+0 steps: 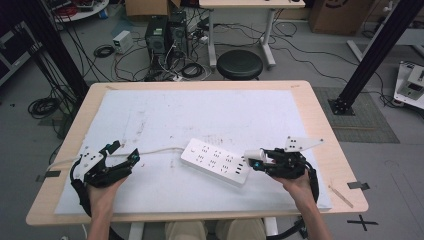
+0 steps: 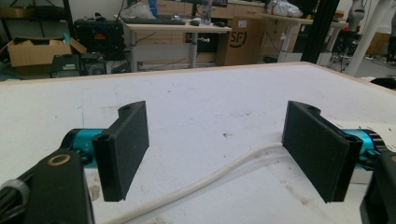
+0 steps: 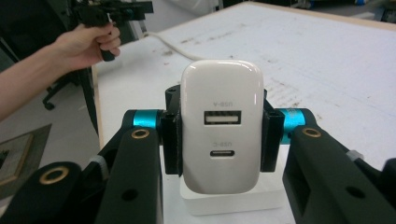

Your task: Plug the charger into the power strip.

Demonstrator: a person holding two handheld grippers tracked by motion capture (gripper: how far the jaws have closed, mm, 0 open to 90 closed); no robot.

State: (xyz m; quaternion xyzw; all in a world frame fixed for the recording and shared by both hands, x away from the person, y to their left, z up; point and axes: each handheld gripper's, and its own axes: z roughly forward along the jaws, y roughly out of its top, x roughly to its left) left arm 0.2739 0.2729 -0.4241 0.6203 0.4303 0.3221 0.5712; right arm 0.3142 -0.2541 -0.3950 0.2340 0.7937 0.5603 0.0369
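White foam sheeting covers the wooden table [image 1: 320, 115], scuffed and faintly stained, with cables and computer cases on the floor beyond. At the near right, the right gripper [image 1: 257, 159] is clamped on a glossy white USB charger [image 3: 221, 126], a rounded block with two ports facing the camera. Directly ahead of its jaws, touching or nearly so, lies the white power strip [image 1: 215, 161], a smooth flat bar whose long axis runs slantwise from the gripper's tip away to the left. The right hand is plainly the nearer one for seating the charger. The left gripper [image 2: 215, 149] stands wide with nothing between its ribbed black pads, straddling the strip's pale rubbery cord [image 2: 201, 184], well apart from the strip.
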